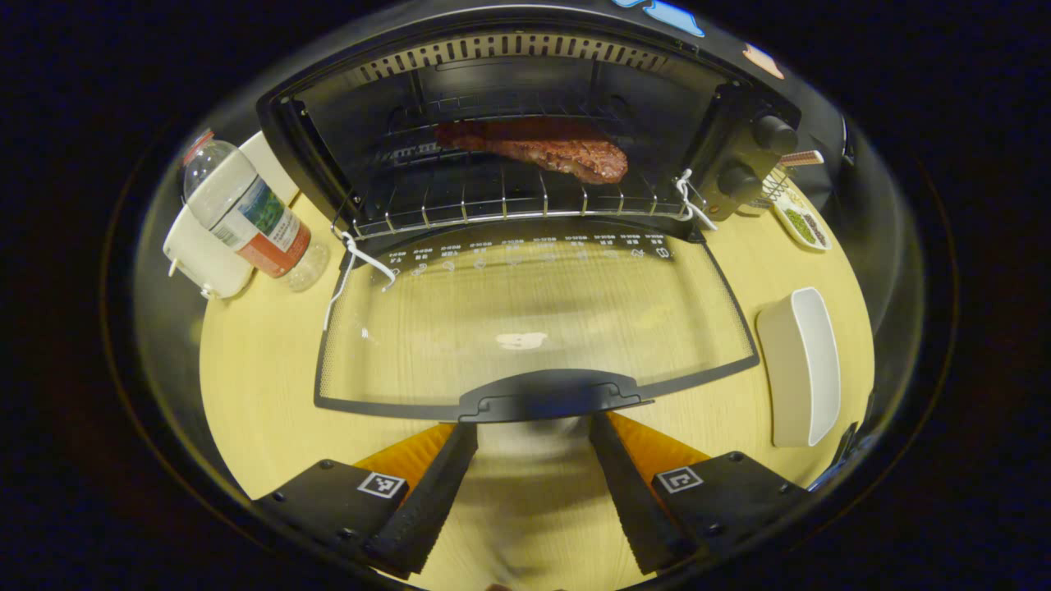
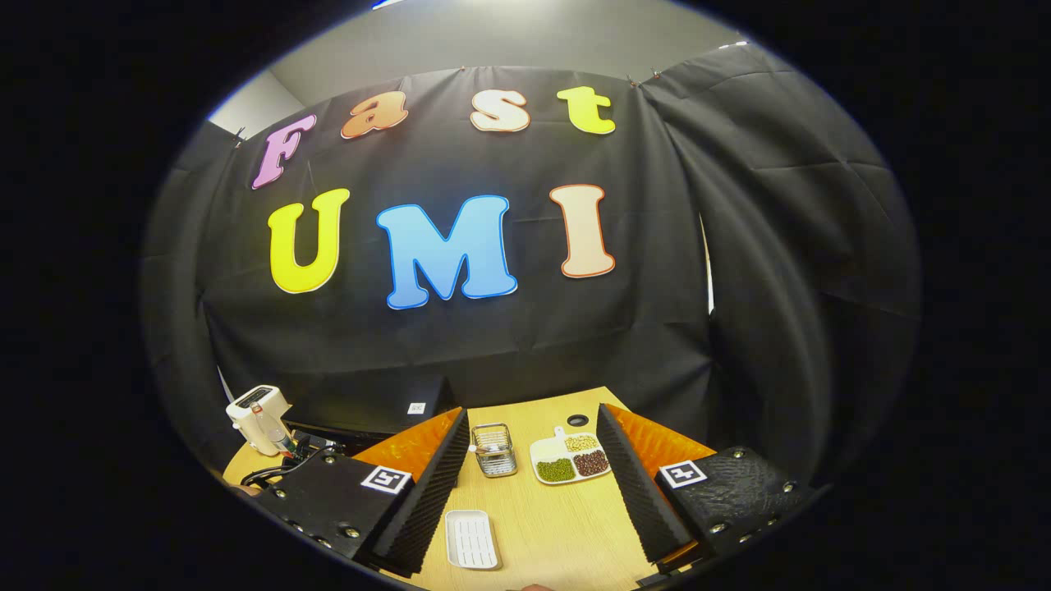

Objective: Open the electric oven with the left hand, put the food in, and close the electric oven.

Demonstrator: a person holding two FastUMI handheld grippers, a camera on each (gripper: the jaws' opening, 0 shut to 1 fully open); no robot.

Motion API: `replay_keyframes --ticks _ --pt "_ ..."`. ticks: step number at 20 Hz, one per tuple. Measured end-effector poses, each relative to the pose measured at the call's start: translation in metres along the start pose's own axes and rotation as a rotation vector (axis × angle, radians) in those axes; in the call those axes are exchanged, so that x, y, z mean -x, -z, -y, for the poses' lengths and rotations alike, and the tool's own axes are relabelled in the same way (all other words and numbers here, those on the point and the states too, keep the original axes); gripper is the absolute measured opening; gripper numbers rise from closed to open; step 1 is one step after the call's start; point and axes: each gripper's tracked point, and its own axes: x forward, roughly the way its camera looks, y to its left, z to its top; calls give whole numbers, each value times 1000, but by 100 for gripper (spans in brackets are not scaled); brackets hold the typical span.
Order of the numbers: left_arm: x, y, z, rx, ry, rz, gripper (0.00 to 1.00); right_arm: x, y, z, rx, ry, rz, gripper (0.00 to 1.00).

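In the left gripper view the left tongs (image 1: 532,484) are spread wide and pinch nothing, hovering over the worktop (image 1: 263,386). Straight ahead of them, just beyond the fingertips, lies the handle (image 1: 548,394) of the oven door (image 1: 525,320), which is folded fully down, flat over the worktop; the handle sits level with the gap between the fingers and whether it touches them I cannot tell. Past the door the oven (image 1: 525,98) stands open, and the meat (image 1: 538,148) lies on its rack (image 1: 493,197), well ahead of the tongs and a little to the right of their middle line. Two knobs (image 1: 759,156) sit on the oven's front, ahead and to the right. A bottle (image 1: 246,213) leans against a white appliance (image 1: 201,254) ahead to the left; a white dish (image 1: 800,365) lies on the worktop near the right finger, and a tray of beans (image 1: 805,226) is farther off beyond it

In the right gripper view the right tongs (image 2: 530,484) are likewise spread and empty, held above the worktop (image 2: 558,525). Between and ahead of the fingers are a small wire basket (image 2: 494,450) and the bean tray (image 2: 571,460); a white ribbed dish (image 2: 471,539) lies close to the left finger. A white toaster (image 2: 256,414) stands far left
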Motion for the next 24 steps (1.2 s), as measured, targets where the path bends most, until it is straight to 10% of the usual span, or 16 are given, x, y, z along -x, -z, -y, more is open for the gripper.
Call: replay_keyframes --ticks 24 --pt "62 -19 1 -13 36 144 95 -5 -6 -28 -8 -74 8 94"
